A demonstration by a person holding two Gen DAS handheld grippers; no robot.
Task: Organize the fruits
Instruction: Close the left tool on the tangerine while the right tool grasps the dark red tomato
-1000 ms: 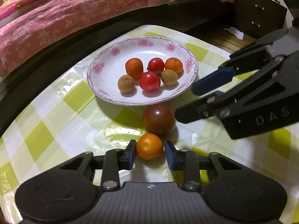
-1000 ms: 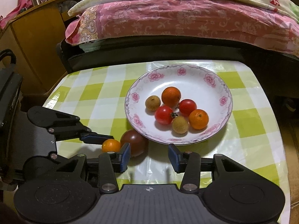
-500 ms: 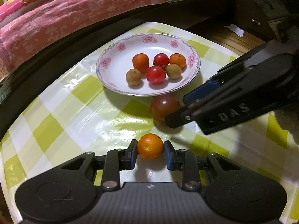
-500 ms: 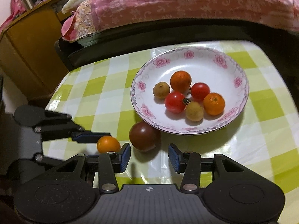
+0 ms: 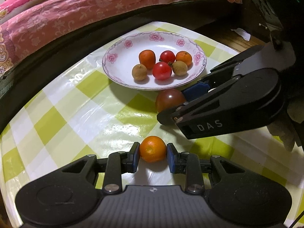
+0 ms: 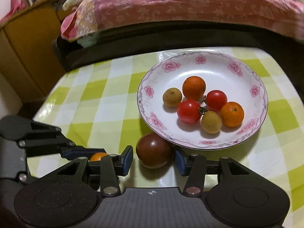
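left hand-held gripper [image 5: 153,158]: clamped on a small orange [image 5: 153,148], above the bench [image 5: 79,114] | right hand-held gripper [image 6: 153,159]: jaws closing round dark tomato [image 6: 154,150], pads not yet touching | tomato: on bench, against plate [image 6: 250,127] rim | advice: centre pads on its widest part, squeeze gently, lift clear of rim before carrying over.

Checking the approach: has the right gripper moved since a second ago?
Yes. The right gripper has come forward and sideways; its closing jaws now straddle the dark tomato beside the plate.
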